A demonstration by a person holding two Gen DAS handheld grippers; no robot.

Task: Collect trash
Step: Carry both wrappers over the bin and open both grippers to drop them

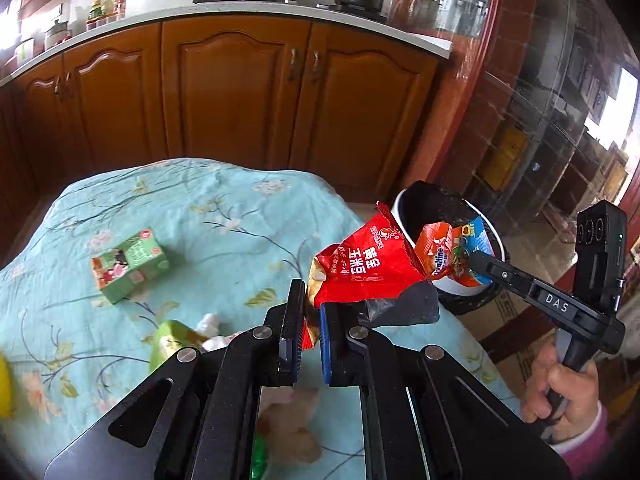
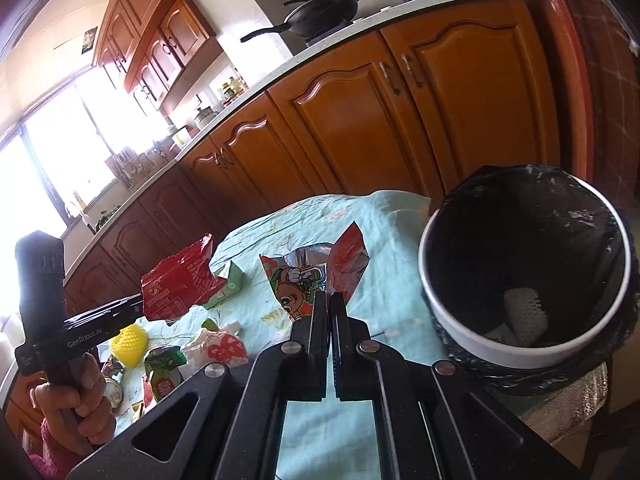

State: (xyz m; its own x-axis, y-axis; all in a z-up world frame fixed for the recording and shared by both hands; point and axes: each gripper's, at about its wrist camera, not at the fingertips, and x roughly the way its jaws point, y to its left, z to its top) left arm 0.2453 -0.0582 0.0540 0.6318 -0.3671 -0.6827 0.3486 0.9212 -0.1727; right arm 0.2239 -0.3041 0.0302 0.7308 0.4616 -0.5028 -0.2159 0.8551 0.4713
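Right claw: the right claw (image 2: 329,300) is pinching the cartoon wrapper (image 2: 304,284) by its lower edge, jaws nearly together, just beside the bin (image 2: 452,320).
Left claw: the left claw (image 1: 309,320) is gripping the red snack bag (image 1: 360,270), holding it above the tabletop (image 1: 240,208) near its right edge.
Step in hand: judging by the poses, both wrappers are heading for the bin; carrying each fully over the rim before releasing should stop light foil drifting outside.
Bin: standing off the tabletop's right edge, lined with black plastic, holding a white foam net (image 2: 525,314) at the bottom.
Waiting trash: a green carton (image 1: 130,264) is lying toward the tabletop's left side; crumpled packets (image 2: 216,346) are clustering at its near-left corner.
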